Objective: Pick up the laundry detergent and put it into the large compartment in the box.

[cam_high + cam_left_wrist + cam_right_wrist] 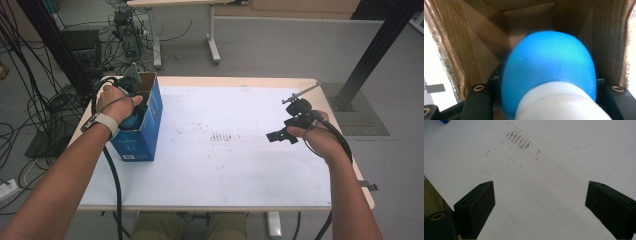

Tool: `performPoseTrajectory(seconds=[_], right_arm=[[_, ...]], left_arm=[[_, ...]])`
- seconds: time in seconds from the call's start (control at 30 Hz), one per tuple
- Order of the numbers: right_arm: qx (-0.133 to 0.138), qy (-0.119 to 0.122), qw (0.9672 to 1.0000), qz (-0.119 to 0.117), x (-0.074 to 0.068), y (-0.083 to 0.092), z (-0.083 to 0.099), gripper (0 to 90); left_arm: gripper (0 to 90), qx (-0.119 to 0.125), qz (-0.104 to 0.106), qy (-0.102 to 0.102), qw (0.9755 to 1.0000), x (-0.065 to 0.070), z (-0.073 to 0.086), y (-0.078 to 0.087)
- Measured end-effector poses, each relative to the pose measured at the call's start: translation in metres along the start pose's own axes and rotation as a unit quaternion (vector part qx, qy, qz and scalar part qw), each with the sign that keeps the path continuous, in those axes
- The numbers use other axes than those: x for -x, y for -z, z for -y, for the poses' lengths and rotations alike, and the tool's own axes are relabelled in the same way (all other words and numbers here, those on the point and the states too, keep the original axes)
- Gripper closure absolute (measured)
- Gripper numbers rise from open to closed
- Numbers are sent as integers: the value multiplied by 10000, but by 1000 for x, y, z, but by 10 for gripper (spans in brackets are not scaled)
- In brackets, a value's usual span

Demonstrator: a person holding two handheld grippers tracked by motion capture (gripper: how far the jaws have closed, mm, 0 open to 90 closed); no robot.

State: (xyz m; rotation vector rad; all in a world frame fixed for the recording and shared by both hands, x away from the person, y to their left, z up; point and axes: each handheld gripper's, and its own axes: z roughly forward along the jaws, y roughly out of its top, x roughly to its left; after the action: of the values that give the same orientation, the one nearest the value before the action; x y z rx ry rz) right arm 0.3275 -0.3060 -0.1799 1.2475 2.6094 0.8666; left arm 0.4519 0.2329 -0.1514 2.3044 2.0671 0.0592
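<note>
The left claw (134, 107) reaches down into the open blue box (150, 120) at the tabletop's (225, 165) left edge, clamped on a blue bottle (549, 67), seemingly to set it inside; the right claw (280, 135) hangs spread and empty near the right edge

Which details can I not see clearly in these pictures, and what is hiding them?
- Floor of the blue box: in the left gripper view the blue object covers it.
- Pads of the left tongs: the blue object and its white part hide where they press.
- Blue object's whole shape: in the high view the hand and box wall cover it.
- Right tongs: in the high view too small to judge their gap.
</note>
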Motion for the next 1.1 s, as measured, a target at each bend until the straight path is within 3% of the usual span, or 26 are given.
performPoseTrajectory(seconds=[1.1], right_arm=[[12,-2,10000,-2,-1,1,0,89]], left_arm=[[382,-48,7,-15,10000,0,-2,0]])
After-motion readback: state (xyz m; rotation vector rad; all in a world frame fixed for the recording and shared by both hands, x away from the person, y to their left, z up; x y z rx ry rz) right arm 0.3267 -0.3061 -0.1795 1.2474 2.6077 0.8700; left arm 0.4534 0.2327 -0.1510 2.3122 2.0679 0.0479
